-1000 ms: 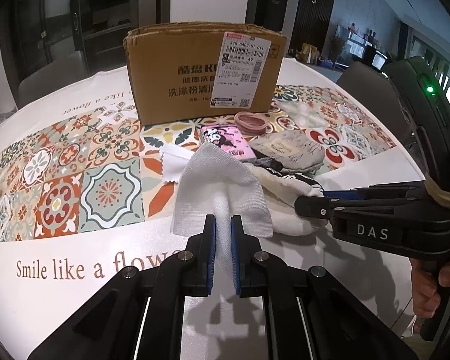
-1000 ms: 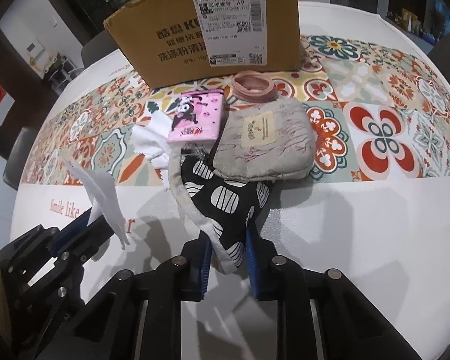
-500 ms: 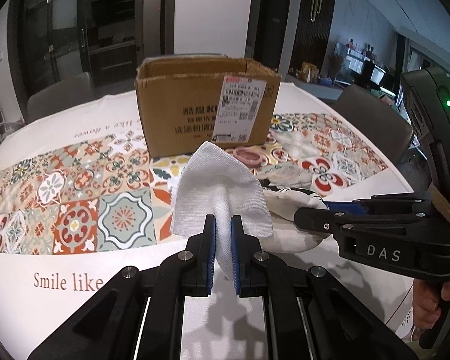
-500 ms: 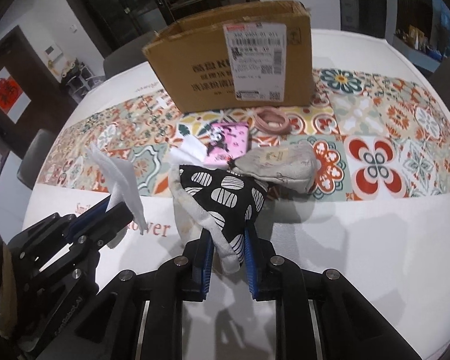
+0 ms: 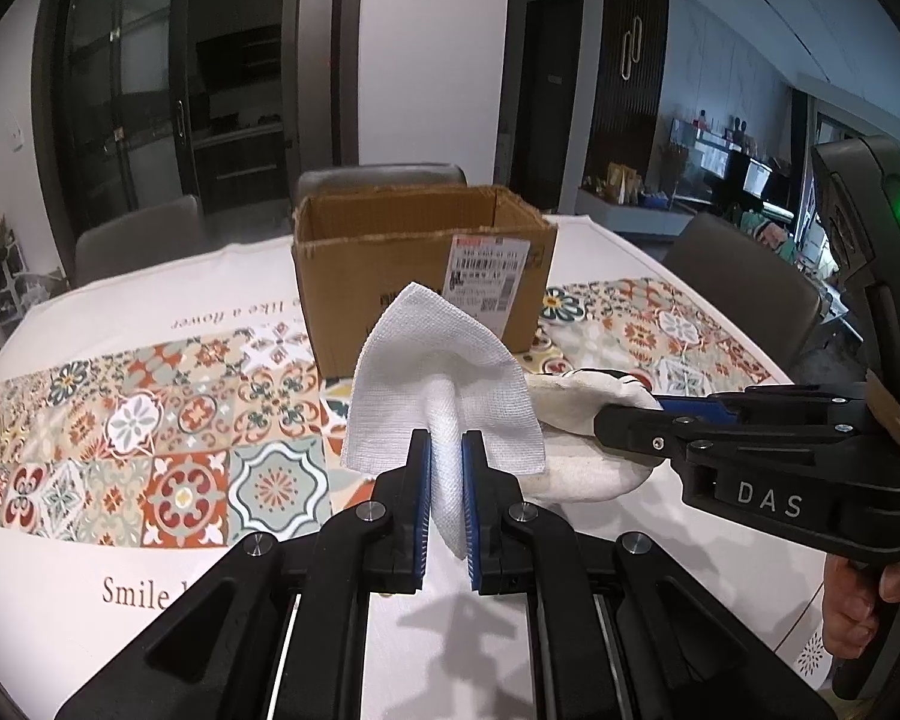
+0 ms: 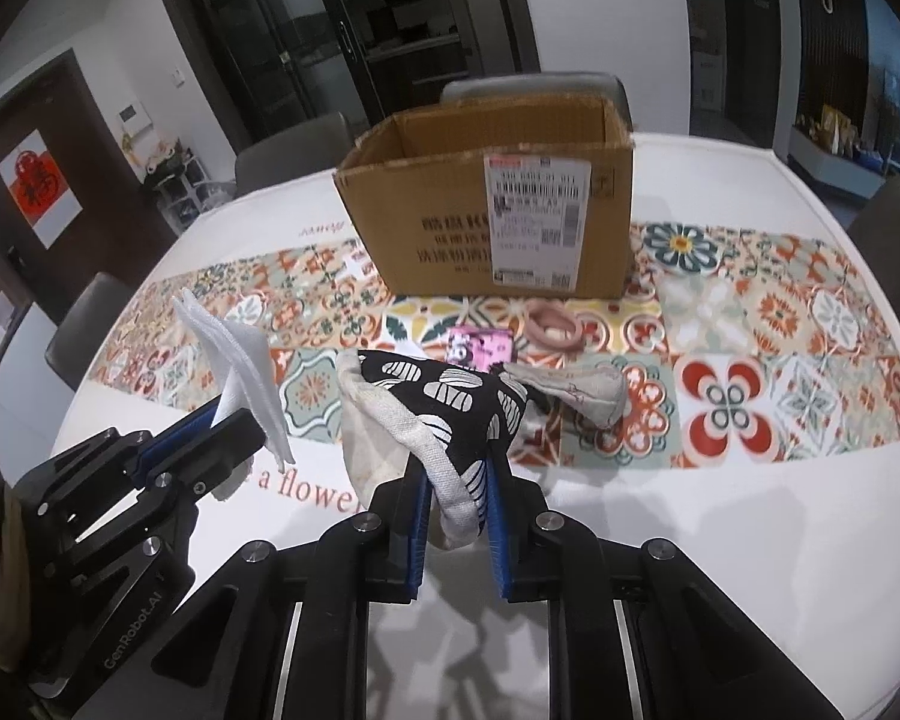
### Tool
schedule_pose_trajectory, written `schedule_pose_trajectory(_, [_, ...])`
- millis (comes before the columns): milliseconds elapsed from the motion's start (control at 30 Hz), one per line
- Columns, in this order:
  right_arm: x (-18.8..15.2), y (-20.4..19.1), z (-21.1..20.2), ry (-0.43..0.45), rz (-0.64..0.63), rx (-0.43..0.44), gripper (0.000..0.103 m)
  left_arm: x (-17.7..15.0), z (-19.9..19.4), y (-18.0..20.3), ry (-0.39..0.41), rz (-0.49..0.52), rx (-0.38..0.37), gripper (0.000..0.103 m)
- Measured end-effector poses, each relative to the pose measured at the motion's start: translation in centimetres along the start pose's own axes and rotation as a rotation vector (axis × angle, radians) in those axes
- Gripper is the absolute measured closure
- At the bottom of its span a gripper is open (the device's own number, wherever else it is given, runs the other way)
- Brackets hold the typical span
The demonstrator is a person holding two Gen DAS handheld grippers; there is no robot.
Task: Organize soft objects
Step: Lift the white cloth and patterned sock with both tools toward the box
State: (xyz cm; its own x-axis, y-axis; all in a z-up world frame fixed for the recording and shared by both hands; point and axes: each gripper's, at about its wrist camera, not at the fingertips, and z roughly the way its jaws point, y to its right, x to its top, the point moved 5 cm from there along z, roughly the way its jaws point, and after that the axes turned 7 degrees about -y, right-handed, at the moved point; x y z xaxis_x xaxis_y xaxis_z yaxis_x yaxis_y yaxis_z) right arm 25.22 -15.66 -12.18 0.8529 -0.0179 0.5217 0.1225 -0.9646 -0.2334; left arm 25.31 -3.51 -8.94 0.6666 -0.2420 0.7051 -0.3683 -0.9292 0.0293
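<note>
A white cloth (image 5: 444,360) stands up out of my left gripper (image 5: 446,441), which is shut on its fold and holds it above the table. My right gripper (image 6: 453,474) is shut on a black-and-white patterned cloth with a beige lining (image 6: 444,396), also lifted off the table. In the left wrist view the right gripper (image 5: 609,420) reaches in from the right with the beige lining (image 5: 570,420) in it. The right wrist view has the left gripper (image 6: 240,420) at the left with the white cloth (image 6: 240,354). An open cardboard box (image 6: 450,228) stands behind both.
On the tiled table runner (image 6: 750,396) a grey pouch (image 6: 576,390), a pink packet (image 6: 480,348) and pink hair rings (image 6: 555,324) lie in front of the box (image 5: 390,282). Grey chairs (image 5: 744,282) ring the white table (image 6: 720,528). A hand (image 5: 852,612) holds the right gripper.
Both grippers have risen with their cloths; the patterned cloth has come off the table and away from the grey pouch. The box's open top now shows.
</note>
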Motion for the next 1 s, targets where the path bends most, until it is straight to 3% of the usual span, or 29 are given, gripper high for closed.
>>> schedule_pose_trajectory(500, [2.7, -0.3, -3.5, 0.121, -0.013, -0.002, 0.085, 3.1, -1.9, 0.1, 0.097, 0.0, 0.01, 0.092])
schedule_pose_trajectory(1000, [7.7, 0.5, -6.7, 0.298, -0.009, -0.046, 0.085, 8.4, -2.7, -0.6, 0.231, 0.016, 0.041, 0.092])
